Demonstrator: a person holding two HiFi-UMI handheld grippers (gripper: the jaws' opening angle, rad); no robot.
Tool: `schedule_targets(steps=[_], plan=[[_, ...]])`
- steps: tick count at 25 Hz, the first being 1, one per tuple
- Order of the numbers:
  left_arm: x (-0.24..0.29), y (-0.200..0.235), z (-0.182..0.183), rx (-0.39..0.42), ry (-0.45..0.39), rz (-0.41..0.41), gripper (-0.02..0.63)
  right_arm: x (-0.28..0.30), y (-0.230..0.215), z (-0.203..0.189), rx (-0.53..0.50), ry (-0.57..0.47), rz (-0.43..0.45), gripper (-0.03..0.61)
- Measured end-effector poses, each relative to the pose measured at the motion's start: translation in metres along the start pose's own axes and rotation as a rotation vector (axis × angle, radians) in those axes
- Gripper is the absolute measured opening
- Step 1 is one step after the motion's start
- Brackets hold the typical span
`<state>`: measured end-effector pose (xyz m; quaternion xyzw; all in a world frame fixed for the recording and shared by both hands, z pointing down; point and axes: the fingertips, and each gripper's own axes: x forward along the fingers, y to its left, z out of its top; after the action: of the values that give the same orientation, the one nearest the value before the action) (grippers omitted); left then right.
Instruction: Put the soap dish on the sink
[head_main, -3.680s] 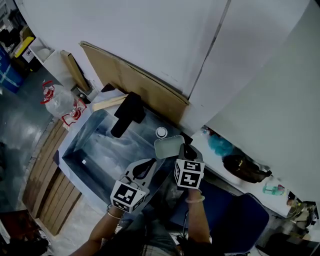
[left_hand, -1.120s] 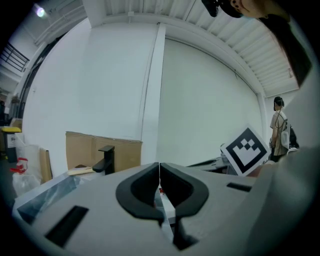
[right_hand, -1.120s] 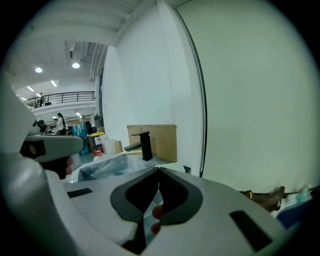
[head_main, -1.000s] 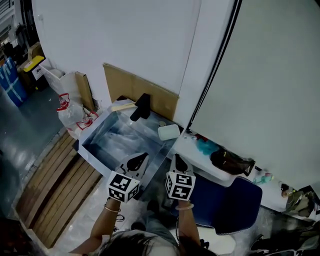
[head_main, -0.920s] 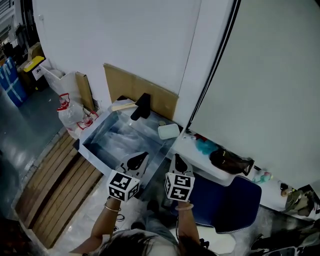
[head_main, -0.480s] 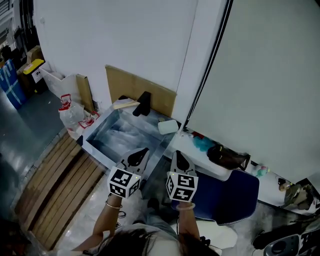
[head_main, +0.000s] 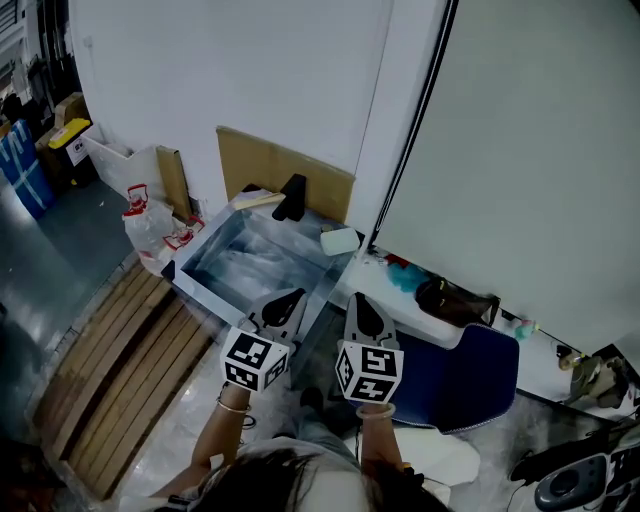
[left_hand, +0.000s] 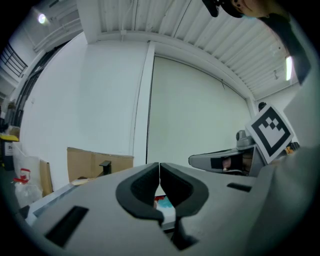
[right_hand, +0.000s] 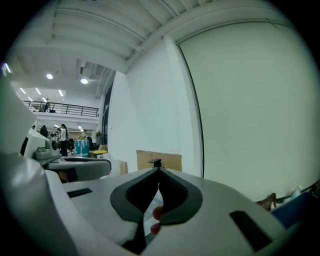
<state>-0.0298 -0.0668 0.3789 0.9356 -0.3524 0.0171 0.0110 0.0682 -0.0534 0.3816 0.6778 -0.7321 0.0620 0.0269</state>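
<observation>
The pale soap dish (head_main: 340, 241) rests on the far right corner of the steel sink (head_main: 238, 268), to the right of the black faucet (head_main: 293, 197). Both grippers hang in the air short of the sink's near edge, well back from the dish. My left gripper (head_main: 284, 303) is shut with nothing in it, and its jaws meet in the left gripper view (left_hand: 159, 165). The right gripper (head_main: 357, 304) is also shut and empty, its jaws closed in the right gripper view (right_hand: 159, 170). The faucet (right_hand: 157, 162) shows far beyond those tips.
Cardboard sheets (head_main: 285, 170) lean on the wall behind the sink. A wooden pallet (head_main: 105, 375) lies left on the floor near a plastic bag (head_main: 148, 222). To the right stand a white shelf (head_main: 395, 297) with a dark bag (head_main: 455, 300) and a blue chair (head_main: 455, 385).
Earlier the right gripper held the soap dish over the sink's corner. The dish now sits on the sink, and both grippers have drawn back toward the person.
</observation>
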Motion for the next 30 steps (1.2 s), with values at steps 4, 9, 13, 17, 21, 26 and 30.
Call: schedule_targets(steps=[4, 9, 13, 17, 21, 26, 30], plan=[[-0.013, -0.005, 0.003, 0.003, -0.009, 0.000, 0.009, -0.015, 0.012, -0.001, -0.005, -0.004, 0.007, 0.026], [-0.026, -0.010, 0.007, 0.009, -0.019, 0.000, 0.009, -0.027, 0.027, 0.003, -0.014, -0.015, 0.026, 0.026], [-0.037, -0.014, 0.010, 0.015, -0.025, 0.001, 0.009, -0.037, 0.035, 0.007, -0.028, -0.026, 0.030, 0.026], [-0.048, -0.017, 0.015, 0.017, -0.040, 0.006, 0.009, -0.047, 0.039, 0.010, -0.039, -0.033, 0.032, 0.026], [-0.057, -0.021, 0.017, 0.022, -0.041, 0.006, 0.009, -0.056, 0.043, 0.014, -0.048, -0.042, 0.032, 0.025], [-0.064, -0.026, 0.017, 0.023, -0.044, 0.001, 0.009, -0.066, 0.045, 0.017, -0.047, -0.052, 0.027, 0.025], [-0.068, -0.026, 0.017, 0.017, -0.054, 0.002, 0.009, -0.071, 0.048, 0.017, -0.047, -0.051, 0.026, 0.025]])
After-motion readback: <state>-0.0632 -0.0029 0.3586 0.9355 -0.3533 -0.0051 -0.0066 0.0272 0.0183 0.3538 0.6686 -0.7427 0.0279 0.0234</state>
